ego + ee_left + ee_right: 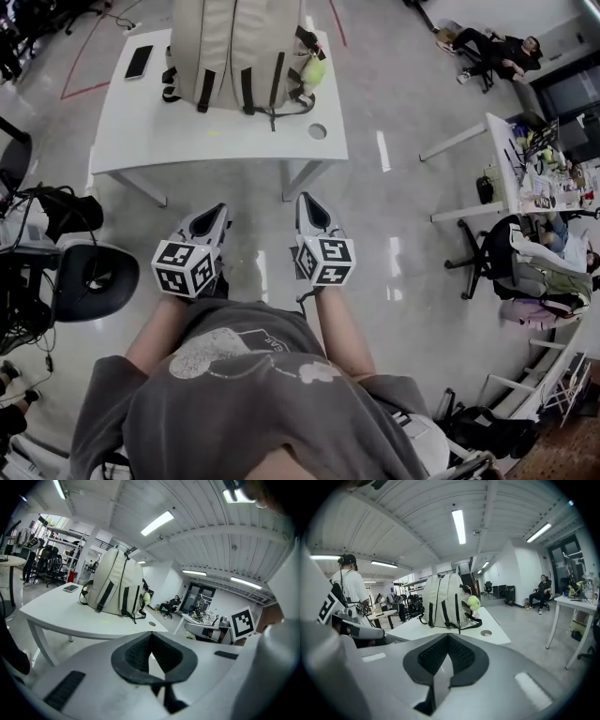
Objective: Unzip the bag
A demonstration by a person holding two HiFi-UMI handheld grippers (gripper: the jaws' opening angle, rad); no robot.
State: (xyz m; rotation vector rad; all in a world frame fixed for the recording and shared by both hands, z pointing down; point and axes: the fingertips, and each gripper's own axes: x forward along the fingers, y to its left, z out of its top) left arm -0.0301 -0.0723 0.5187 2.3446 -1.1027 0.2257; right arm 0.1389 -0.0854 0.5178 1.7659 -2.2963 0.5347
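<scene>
The bag [239, 52] is standing up tall on the white tabletop [187, 141], near its far edge. Its dark straps are facing the person, and a little green toy [314, 70] is hanging at its right side. A phone [139, 62] is lying just to its left.

The bag is sitting straight ahead of both tongs and well apart from them. The near edge of the tabletop is lying between the bag and the tongs. Neither hand is looking clearly nearer. I cannot see the zipper from here, so I think the hands are going to have to reach forward and up, over the straps.

The left tongs [217, 211] are pinching tight together and holding nothing. The right tongs [307, 202] are squeezing together too, with nothing between them.
</scene>
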